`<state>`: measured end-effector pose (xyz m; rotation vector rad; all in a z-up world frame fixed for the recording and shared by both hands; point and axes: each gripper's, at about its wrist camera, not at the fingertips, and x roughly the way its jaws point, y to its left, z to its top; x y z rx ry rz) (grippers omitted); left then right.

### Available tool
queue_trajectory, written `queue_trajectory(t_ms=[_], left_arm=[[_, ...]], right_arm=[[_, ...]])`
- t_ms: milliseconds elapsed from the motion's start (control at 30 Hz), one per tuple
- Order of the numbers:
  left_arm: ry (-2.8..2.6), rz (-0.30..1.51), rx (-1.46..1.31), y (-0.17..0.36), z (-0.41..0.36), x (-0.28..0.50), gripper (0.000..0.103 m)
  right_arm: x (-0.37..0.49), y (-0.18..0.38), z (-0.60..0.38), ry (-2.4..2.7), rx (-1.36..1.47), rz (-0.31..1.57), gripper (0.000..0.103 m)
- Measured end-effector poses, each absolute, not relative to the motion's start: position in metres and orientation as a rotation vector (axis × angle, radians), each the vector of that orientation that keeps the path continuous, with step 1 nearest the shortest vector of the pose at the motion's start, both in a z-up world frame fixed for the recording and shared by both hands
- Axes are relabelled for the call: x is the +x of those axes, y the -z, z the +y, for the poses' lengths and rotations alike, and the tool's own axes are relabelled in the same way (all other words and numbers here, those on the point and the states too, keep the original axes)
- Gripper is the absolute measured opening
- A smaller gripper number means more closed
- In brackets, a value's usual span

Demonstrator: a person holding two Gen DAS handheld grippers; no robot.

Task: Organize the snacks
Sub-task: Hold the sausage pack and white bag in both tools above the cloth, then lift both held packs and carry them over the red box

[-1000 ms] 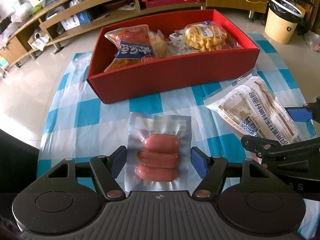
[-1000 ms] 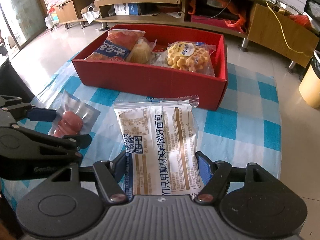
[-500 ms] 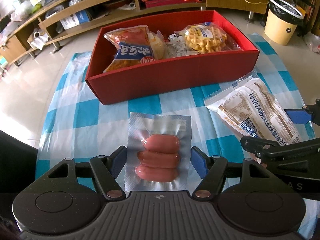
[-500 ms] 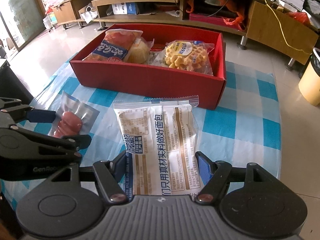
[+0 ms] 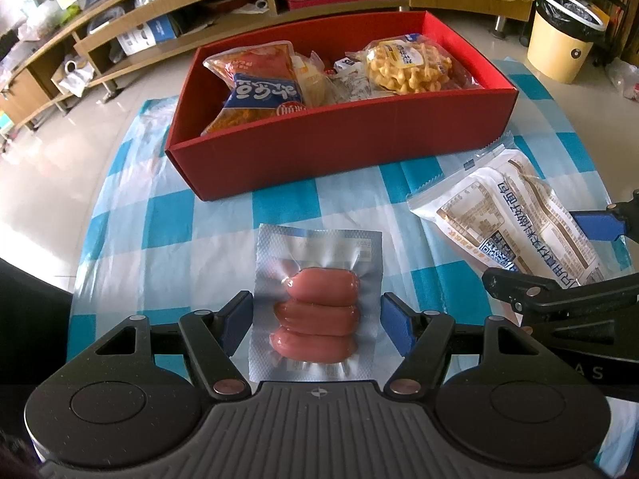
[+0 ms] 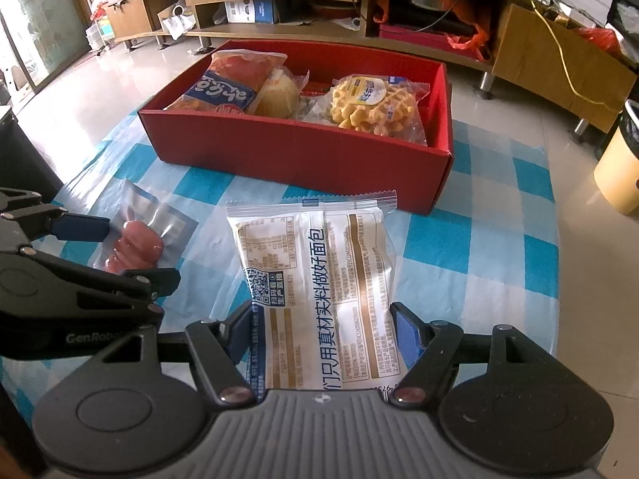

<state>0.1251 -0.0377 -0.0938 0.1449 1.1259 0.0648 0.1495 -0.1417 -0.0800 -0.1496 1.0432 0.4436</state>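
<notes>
**A:** How much of the sorting looks finished?

**B:** Part of it. The red box (image 5: 339,139) sits in the upper middle of the left wrist view and already holds a red and blue bag (image 5: 259,80) at its left end, a round pale bun (image 6: 277,97) next to that, some small wrapped packets, and a waffle pack (image 5: 407,66) at its right end.

**A:** And what is still out?

**B:** Two things, both flat on the checked cloth (image 5: 159,215) that covers the desk, on the near side of the box. The sausage pack (image 5: 317,307) lies in the lower middle of the left wrist view. The white bread pack (image 6: 319,291) lies in the lower middle of the right wrist view, its far edge just beside the box wall.

**A:** Are they held?

**B:** Not the sausages, I'd say. The left tool (image 5: 317,325) stands spread with its blue pads on either side of the sausage pack, and a sliver of cloth shows between each pad and the pack's edges. The right tool (image 6: 323,335) is also parted around the near end of the bread pack. Its pads sit right at the pack's sides, and I cannot tell whether they press on it.

**A:** So what remains?

**B:** By my reckoning, both packs must be gripped, lifted over the near wall and laid in the box. There looks to be room in its front part.
</notes>
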Motion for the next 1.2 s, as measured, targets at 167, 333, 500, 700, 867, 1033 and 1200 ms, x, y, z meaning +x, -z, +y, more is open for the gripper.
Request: queue_trajectory(t_ms=[167,333,500,700,867,1033,1200], left_arm=[[-0.067,1.124,0.154,0.094,-0.038,0.125,0.075],[-0.068,1.120,0.157,0.094,-0.039,0.125,0.075],[-0.070,1.119,0.156,0.094,-0.039,0.125,0.075],[-0.073,1.099,0.160,0.088,-0.040,0.125,0.075],[-0.078,1.073,0.166,0.081,-0.040,0.126,0.075],[-0.095,1.031,0.157,0.068,-0.039,0.138,0.075],[-0.116,0.975,0.126,0.050,-0.033,0.162,0.075]], right_arm=[[0.147,0.079,-0.140,-0.440,-0.168,1.035,0.067],[0.146,0.078,-0.140,-0.438,-0.170,1.030,0.067],[0.146,0.077,-0.140,-0.439,-0.171,1.030,0.067],[0.146,0.074,-0.141,-0.433,-0.163,1.018,0.067],[0.148,0.069,-0.142,-0.430,-0.153,1.002,0.067],[0.156,0.058,-0.144,-0.414,-0.128,0.968,0.067],[0.176,0.038,-0.145,-0.391,-0.082,0.911,0.067]])
